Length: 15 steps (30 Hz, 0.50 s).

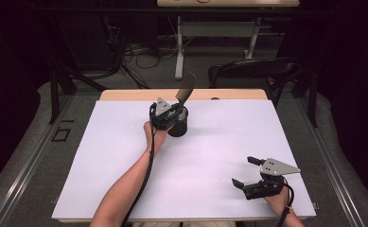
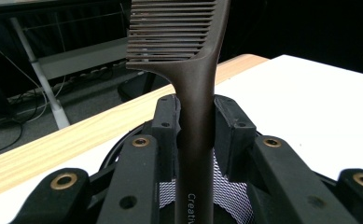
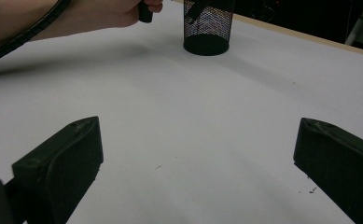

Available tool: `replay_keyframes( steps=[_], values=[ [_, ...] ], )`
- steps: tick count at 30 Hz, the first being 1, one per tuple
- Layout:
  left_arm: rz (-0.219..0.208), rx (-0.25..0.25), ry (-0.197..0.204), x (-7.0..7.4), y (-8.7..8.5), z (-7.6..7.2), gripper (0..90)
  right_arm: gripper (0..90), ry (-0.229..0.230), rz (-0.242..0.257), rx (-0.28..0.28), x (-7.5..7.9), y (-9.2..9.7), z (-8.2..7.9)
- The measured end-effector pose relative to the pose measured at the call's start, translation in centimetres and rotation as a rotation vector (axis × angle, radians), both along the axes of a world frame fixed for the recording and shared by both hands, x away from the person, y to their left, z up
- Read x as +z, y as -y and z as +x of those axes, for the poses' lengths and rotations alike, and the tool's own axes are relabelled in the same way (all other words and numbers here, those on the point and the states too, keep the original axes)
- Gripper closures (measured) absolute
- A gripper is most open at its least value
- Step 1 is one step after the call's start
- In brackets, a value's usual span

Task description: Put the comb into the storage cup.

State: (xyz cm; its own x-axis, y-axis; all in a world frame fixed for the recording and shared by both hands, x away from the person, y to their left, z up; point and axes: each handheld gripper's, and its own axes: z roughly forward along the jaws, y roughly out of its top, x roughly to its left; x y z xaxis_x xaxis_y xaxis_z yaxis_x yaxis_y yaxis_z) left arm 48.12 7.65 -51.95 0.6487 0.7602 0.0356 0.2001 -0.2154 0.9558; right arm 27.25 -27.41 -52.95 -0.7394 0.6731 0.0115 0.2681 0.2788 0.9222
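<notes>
Your left claw (image 2: 195, 123) pinches the brown comb (image 2: 193, 60), handle lettered "Creativ", over the mesh cup (image 1: 178, 124) near the desk's (image 1: 125, 156) far edge; your right claw (image 1: 245, 172) rests spread.

One brown comb (image 2: 195, 93); one black mesh cup (image 3: 207, 28); two grippers, left (image 1: 168, 115) and right (image 1: 246, 172); one white-topped table (image 1: 219, 142); one black chair (image 1: 257, 71).

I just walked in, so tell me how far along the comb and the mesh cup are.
Done: the left gripper has picked up the brown comb. In hand: it holds the comb upright over the black mesh cup. Left: lowering and releasing it. The right gripper rests open on the white table.
</notes>
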Motion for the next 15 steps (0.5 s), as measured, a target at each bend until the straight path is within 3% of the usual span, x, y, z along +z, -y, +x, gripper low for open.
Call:
replay_keyframes(
  steps=[3,8,15],
  values=[
    [0.010,-0.002,0.013,-0.1,0.1,-0.2,70.4,1.0,-0.001,0.001,-0.001,0.0,0.0,0.0],
    [0.002,-0.008,0.019,0.3,0.1,-0.6,50.4,1.0,-0.001,0.002,-0.001,0.0,0.0,0.0],
    [0.002,-0.060,-0.024,1.1,-0.3,-1.3,32.8,1.1,0.002,0.000,-0.002,0.0,0.0,0.0]
  ],
)
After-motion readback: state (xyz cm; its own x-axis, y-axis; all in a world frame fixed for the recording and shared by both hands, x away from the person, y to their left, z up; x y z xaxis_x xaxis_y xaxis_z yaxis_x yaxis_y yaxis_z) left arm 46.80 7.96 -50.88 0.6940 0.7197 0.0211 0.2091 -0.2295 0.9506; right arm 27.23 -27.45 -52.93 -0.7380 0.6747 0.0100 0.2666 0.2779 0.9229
